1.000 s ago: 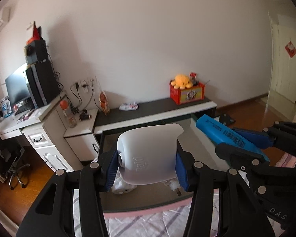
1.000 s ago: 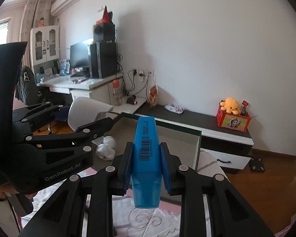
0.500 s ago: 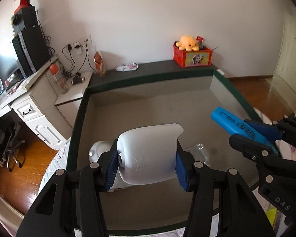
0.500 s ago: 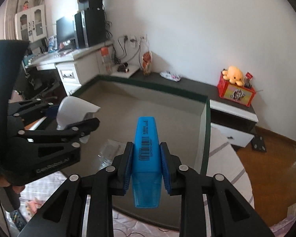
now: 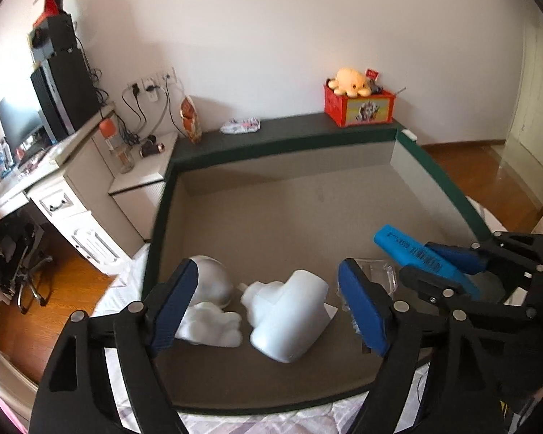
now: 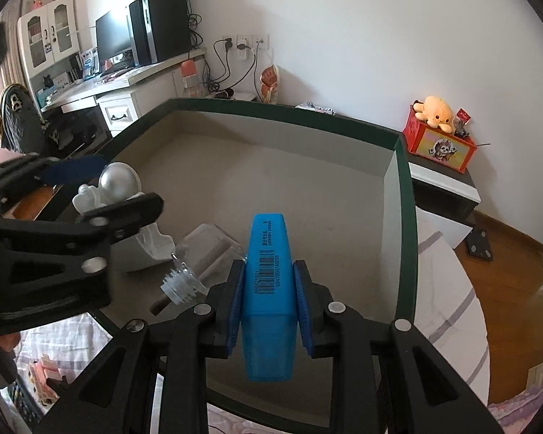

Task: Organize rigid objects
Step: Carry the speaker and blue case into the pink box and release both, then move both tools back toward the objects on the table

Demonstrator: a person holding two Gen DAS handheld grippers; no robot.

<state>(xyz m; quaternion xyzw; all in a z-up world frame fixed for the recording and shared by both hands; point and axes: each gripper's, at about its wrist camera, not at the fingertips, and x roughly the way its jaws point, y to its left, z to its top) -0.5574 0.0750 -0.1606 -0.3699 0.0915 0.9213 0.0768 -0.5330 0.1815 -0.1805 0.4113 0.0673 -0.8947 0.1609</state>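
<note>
Lying freed at lower centre between the left gripper [image 5: 273, 305]'s just-opened jaws, the white moulded plastic piece [image 5: 289, 320] is placed, while the right gripper [image 6: 268, 309] clamps the undelivered blue plastic highlighter [image 6: 268, 285] mid-frame.

The far half of the glass counter [image 5: 307, 209] lies bare right up to its green rim, giving open passage there. The near left part is crowded: a white bottle [image 5: 289, 318] lies on its side between the spread jaws of the left gripper [image 5: 271, 307], with a silver dome [image 5: 213, 278] and a lumpy white figure [image 5: 210, 325] just beside it. A clear bottle [image 6: 202, 256] lies between the two grippers. The right gripper [image 6: 268, 300], clamped on a blue marker [image 6: 268, 289], hangs over free glass at the right.
</note>
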